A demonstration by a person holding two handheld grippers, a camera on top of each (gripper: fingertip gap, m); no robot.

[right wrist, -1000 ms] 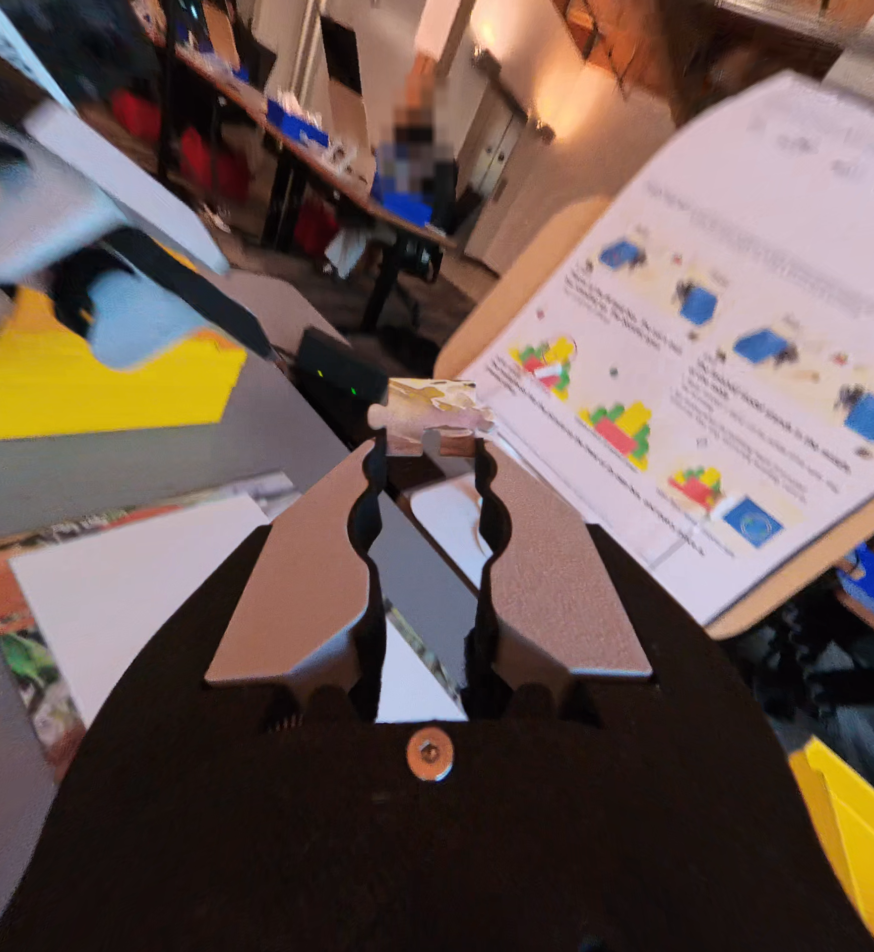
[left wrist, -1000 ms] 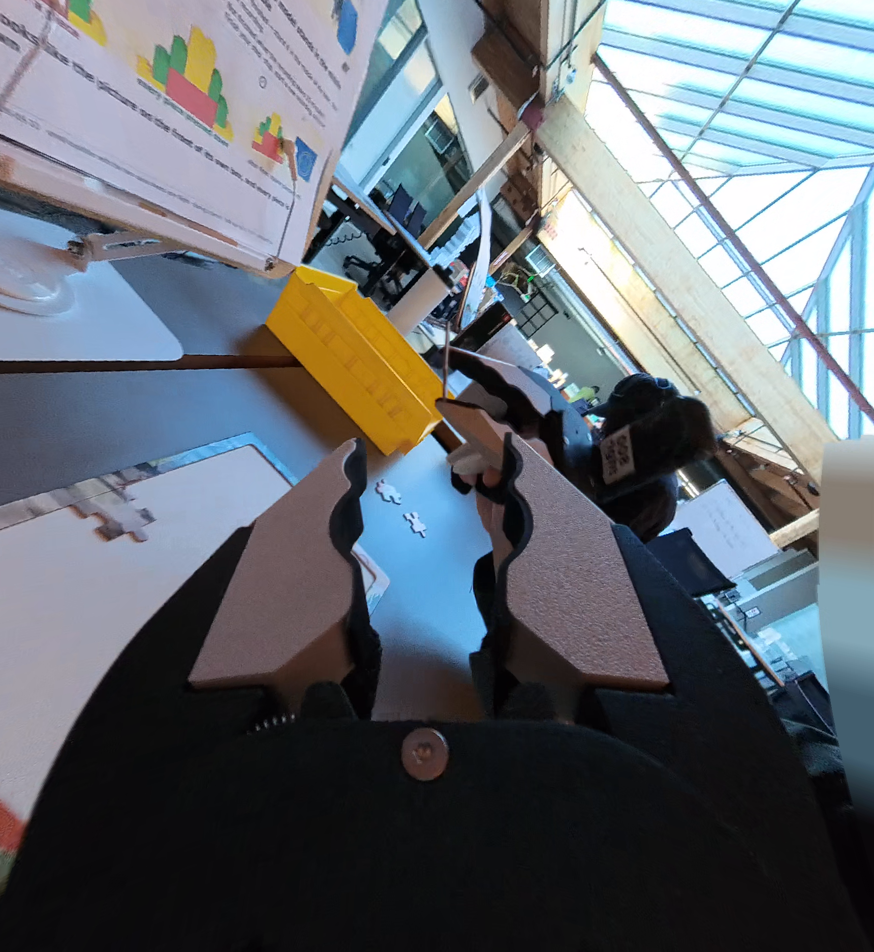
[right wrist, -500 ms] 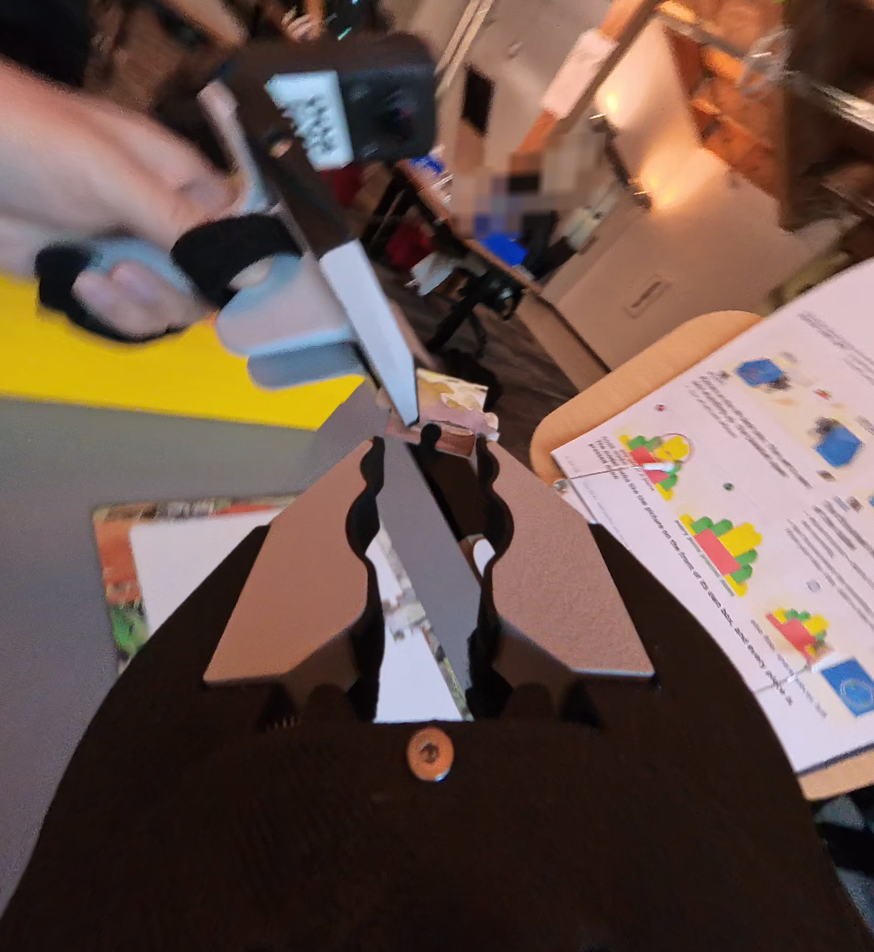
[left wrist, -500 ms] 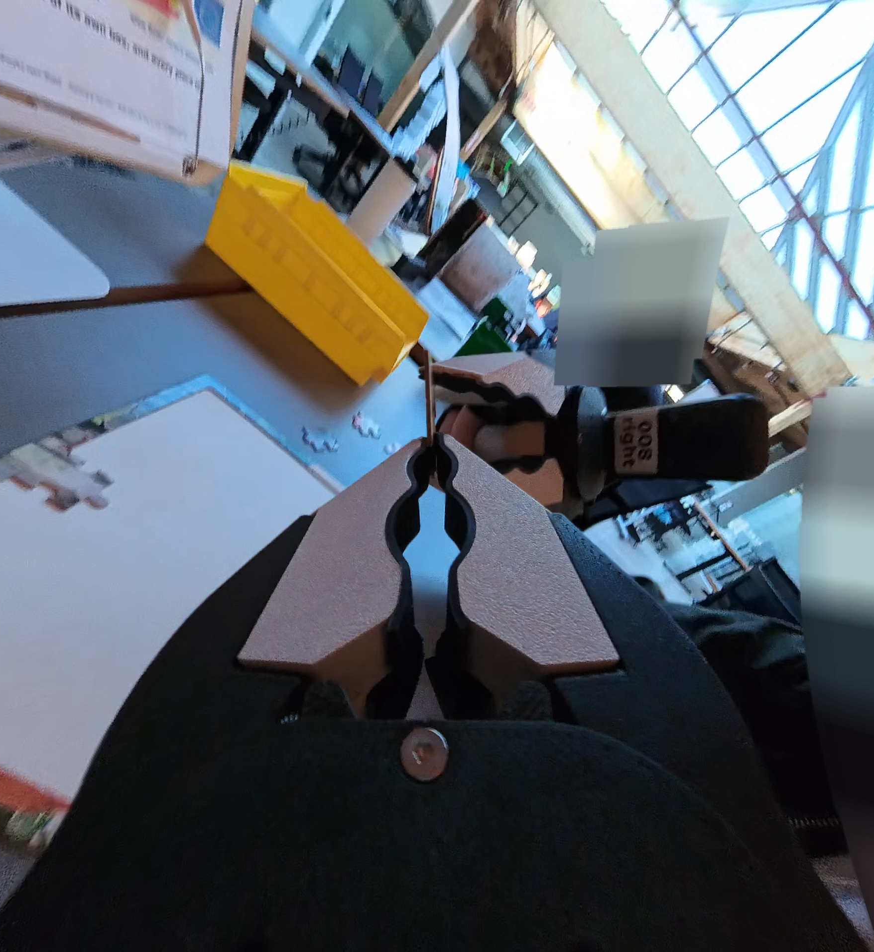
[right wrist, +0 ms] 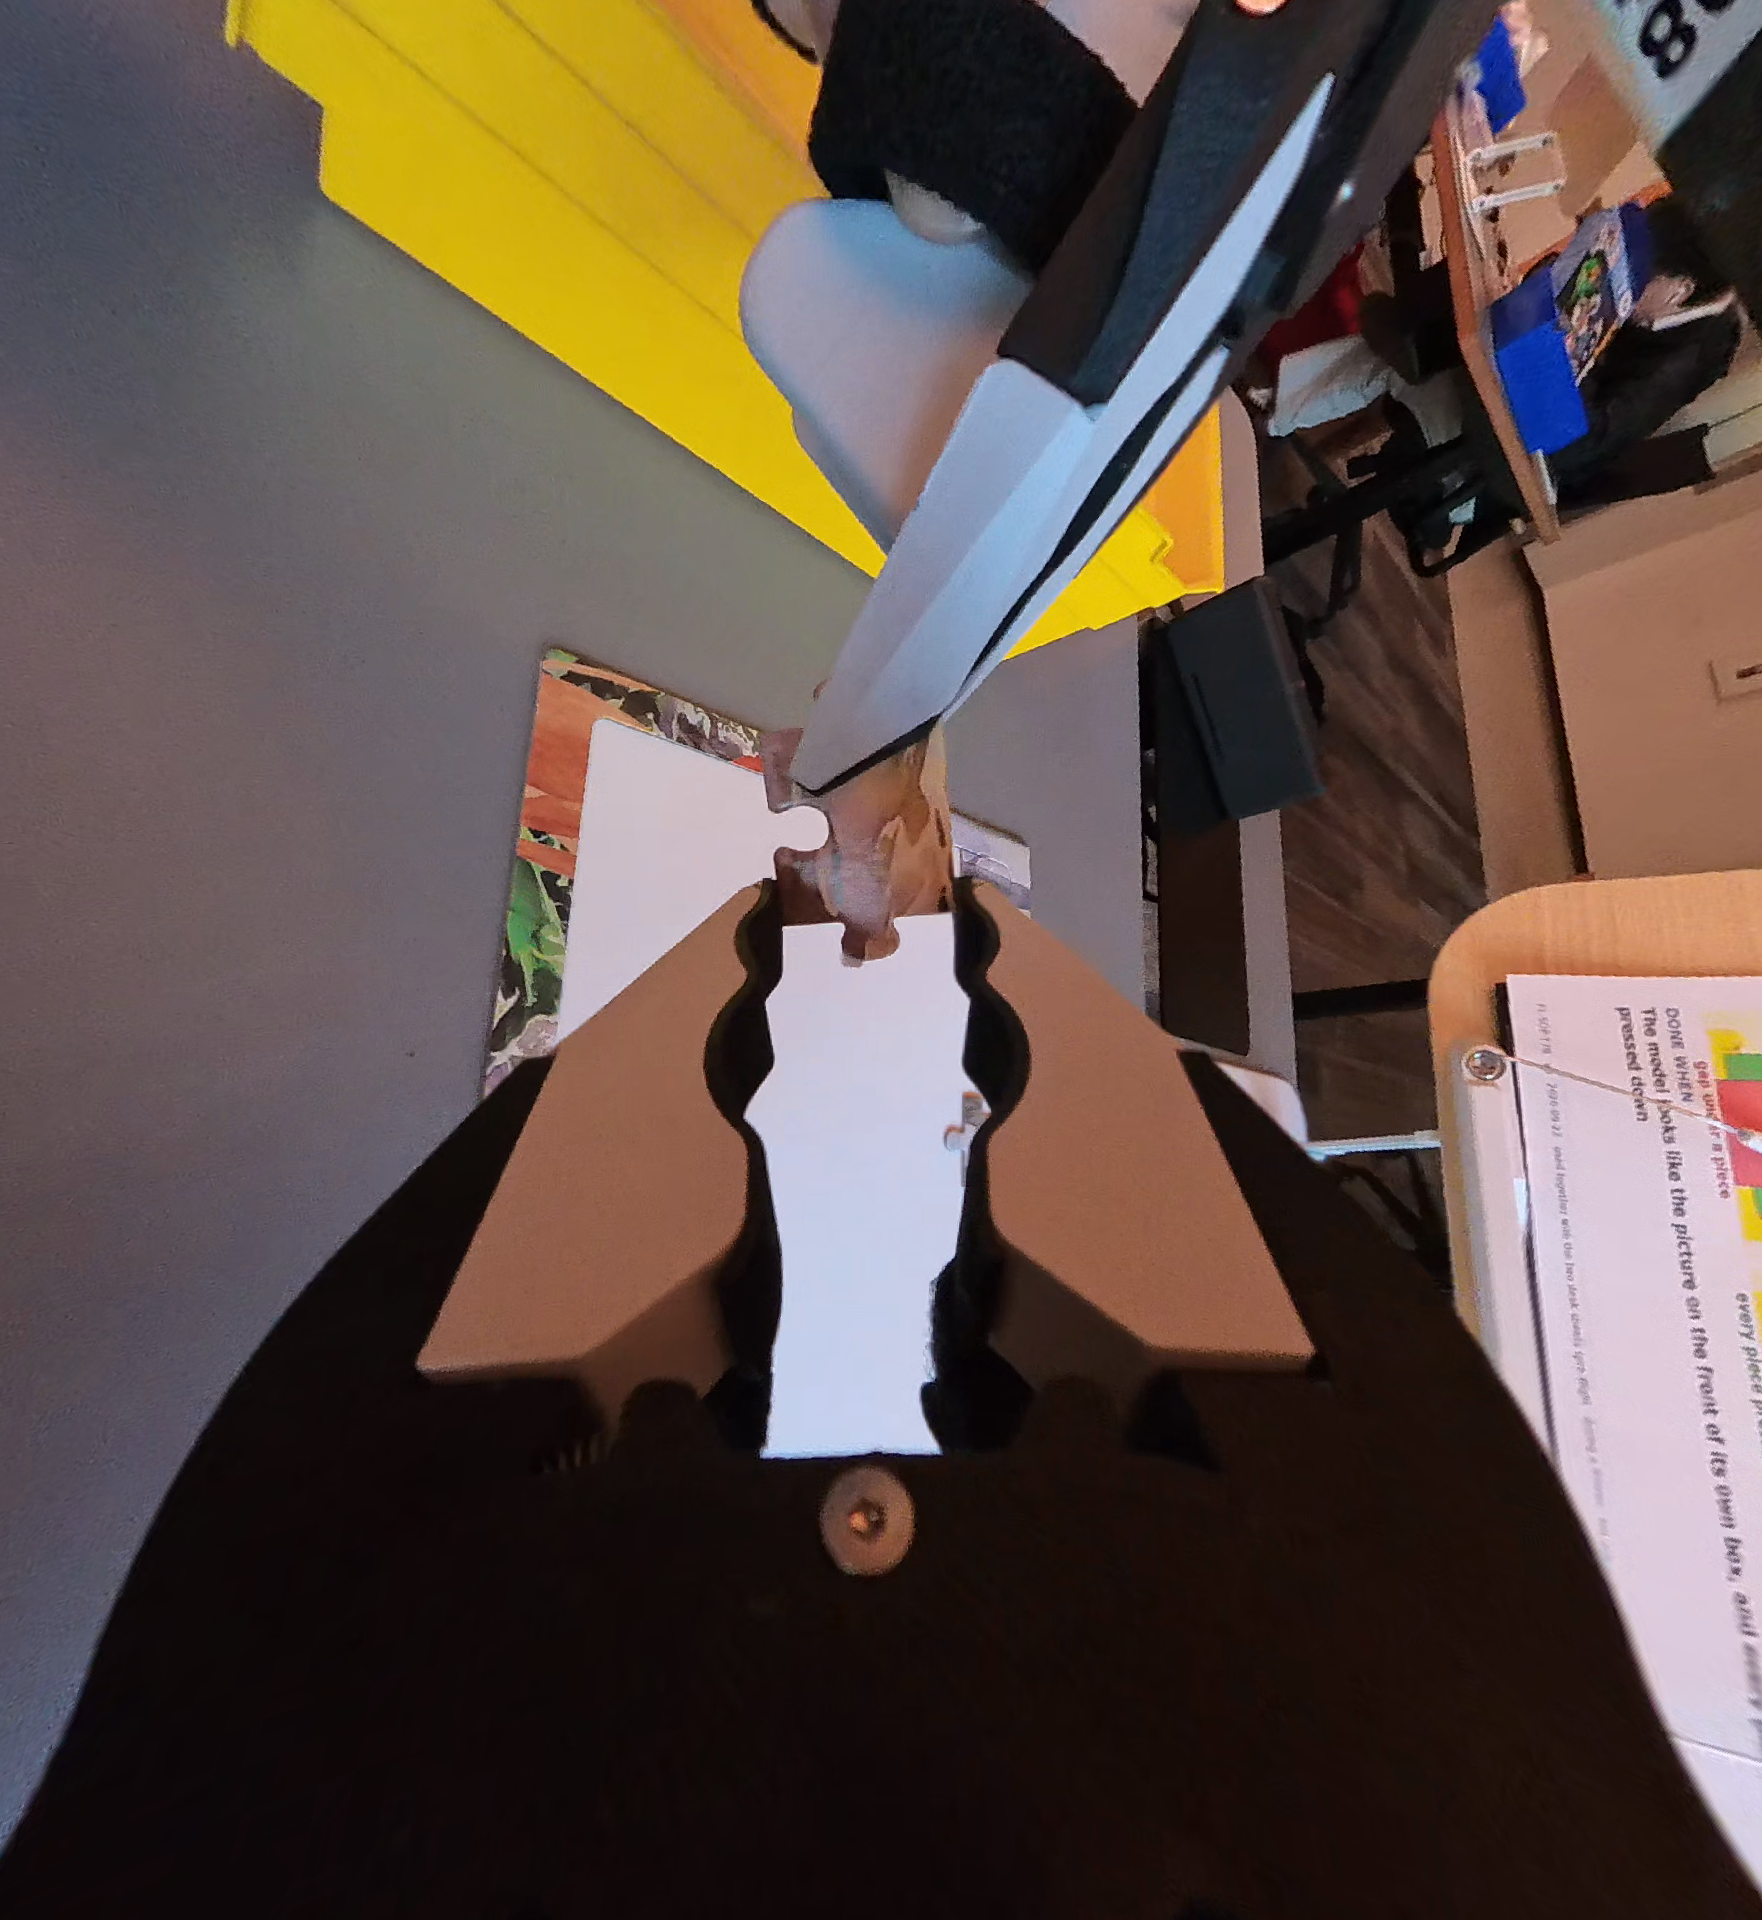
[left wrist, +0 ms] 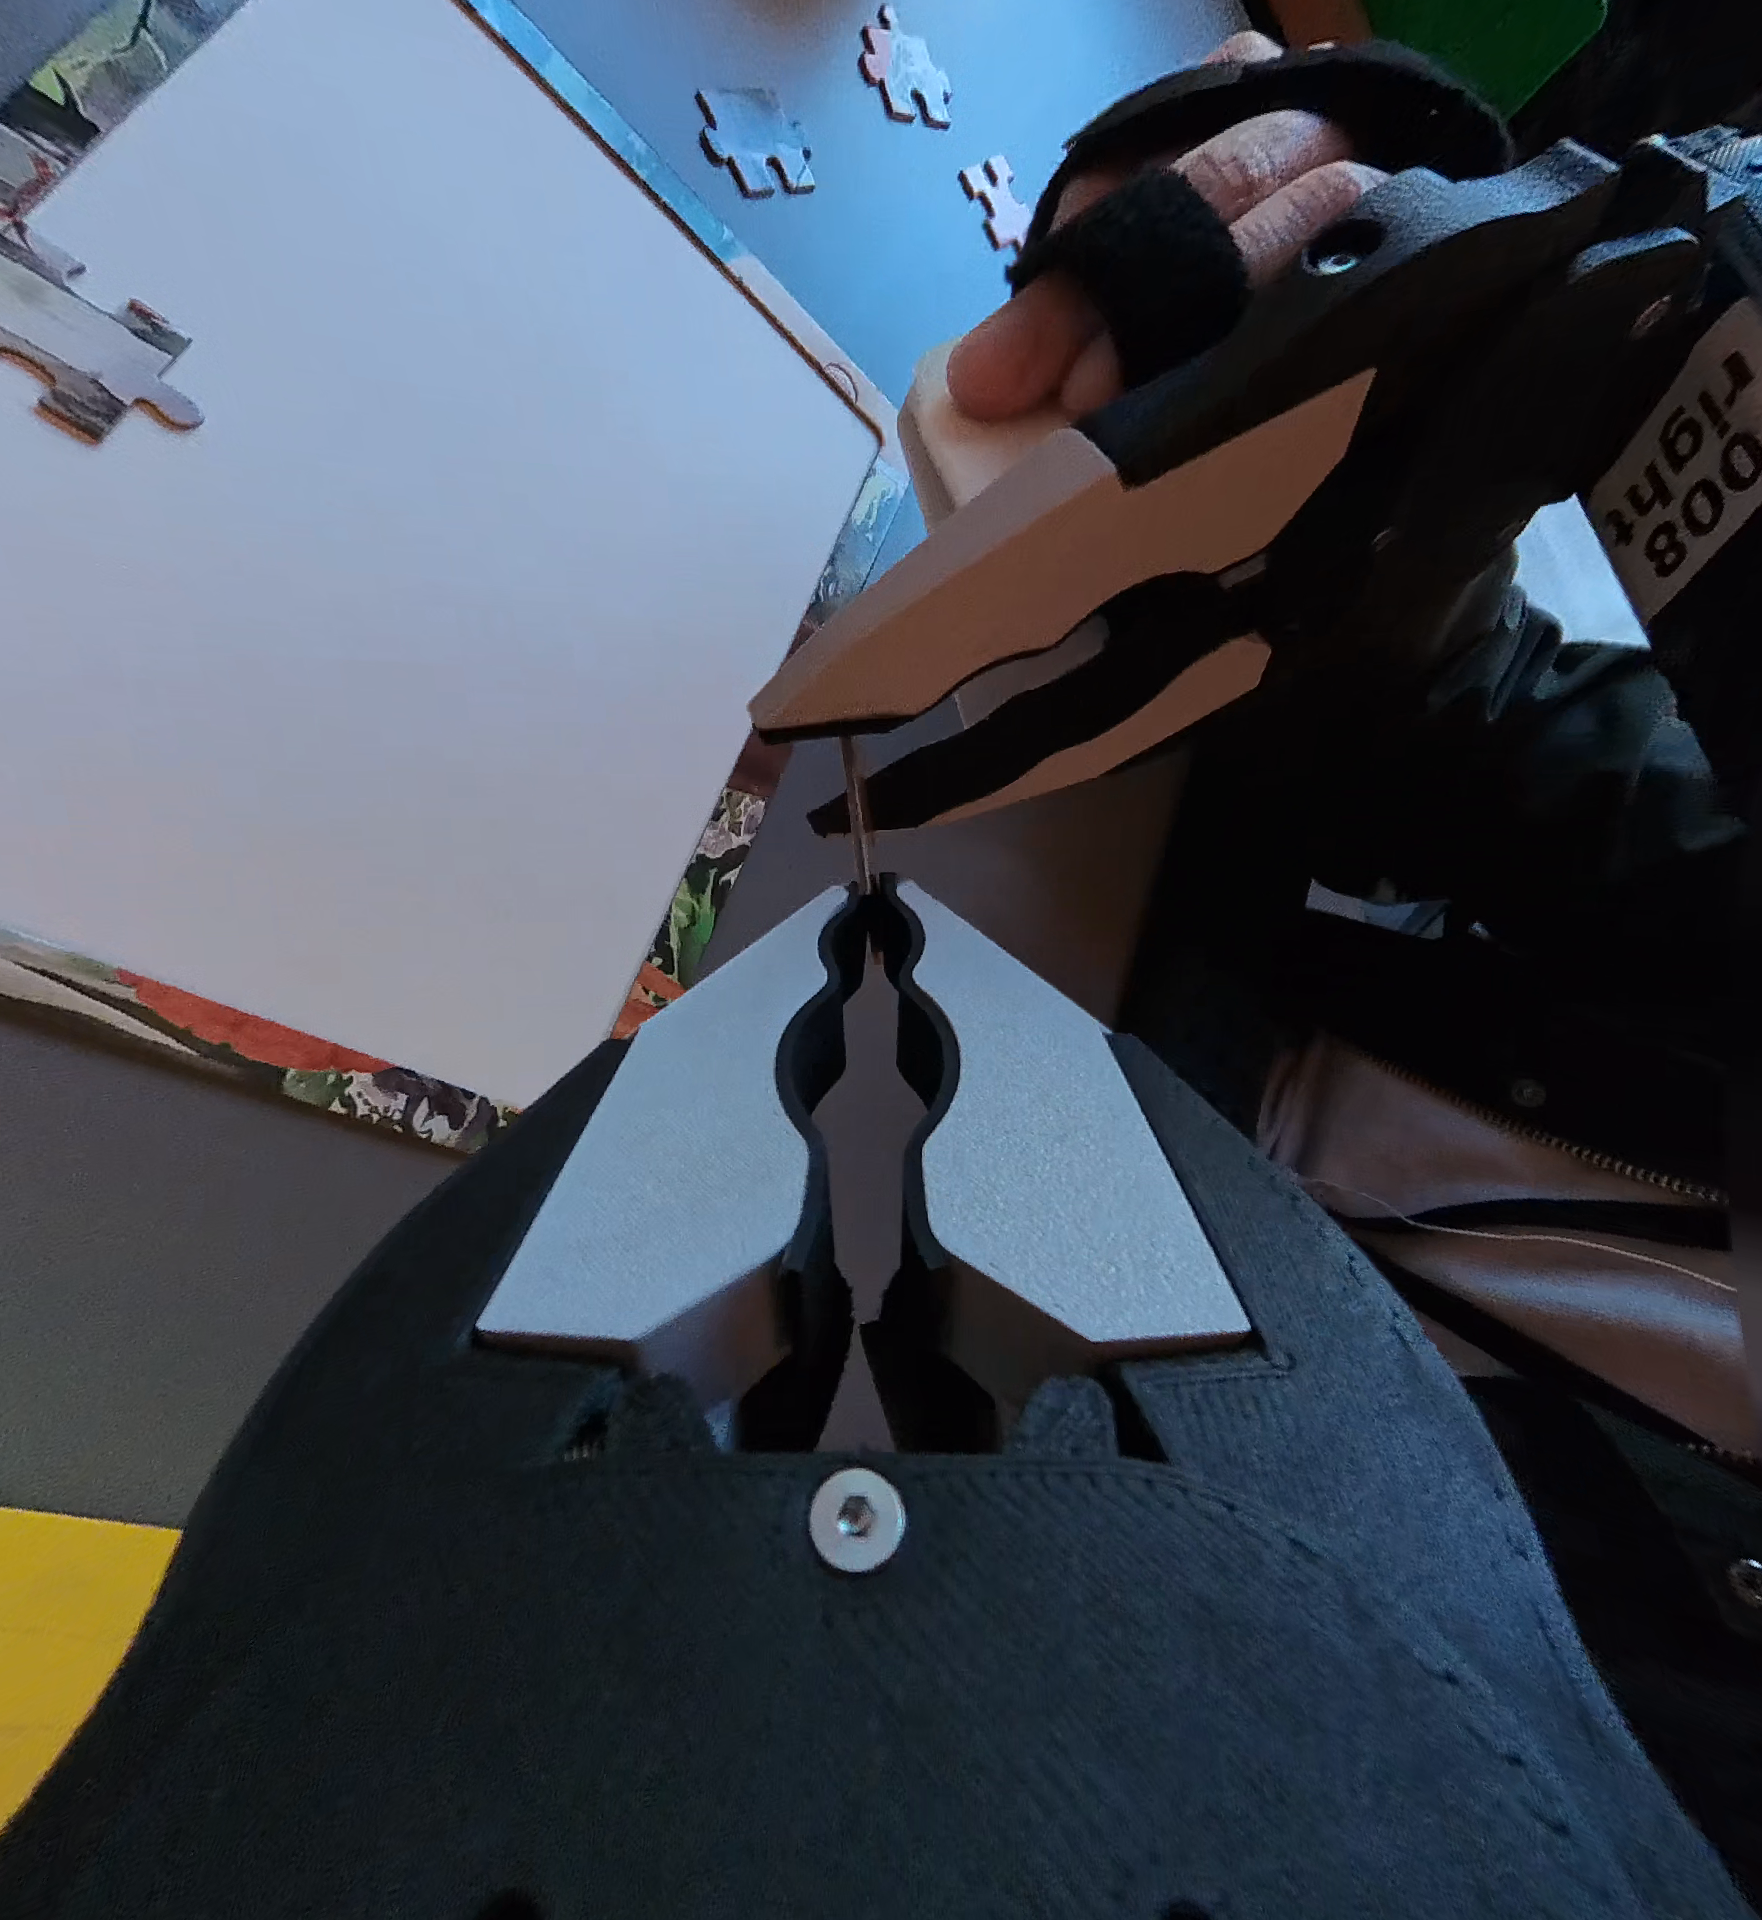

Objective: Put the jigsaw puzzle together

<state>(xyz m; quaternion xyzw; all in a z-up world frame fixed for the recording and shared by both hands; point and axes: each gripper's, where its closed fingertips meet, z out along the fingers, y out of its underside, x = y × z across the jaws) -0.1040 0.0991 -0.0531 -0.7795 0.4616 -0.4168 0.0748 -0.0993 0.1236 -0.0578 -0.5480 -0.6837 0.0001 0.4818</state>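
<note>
A printed puzzle piece point(right wrist: 887, 842) is held in the air by both grippers. My right gripper point(right wrist: 864, 904) grips it across its width, between the fingertips. My left gripper point(left wrist: 861, 904) is shut on its thin edge point(left wrist: 856, 790) and reaches in from above in the right wrist view point(right wrist: 825, 774). The right gripper also shows in the left wrist view point(left wrist: 825, 774). Below lies the puzzle tray point(left wrist: 389, 468), white inside with a picture border. A few joined pieces point(left wrist: 56, 343) sit at its far left. Three loose pieces point(left wrist: 757, 140) lie face down beyond the tray.
A yellow bin point(right wrist: 565, 208) stands on the grey table point(right wrist: 181, 623) past the tray. A wooden board with an instruction sheet point(right wrist: 1687, 1247) is at the right. A black box point(right wrist: 1230, 707) sits off the table's edge. The tips of both grippers are at nearly the same place.
My left gripper was open a second ago and has shut on the piece held by my right gripper. Both have tilted down over the tray.
</note>
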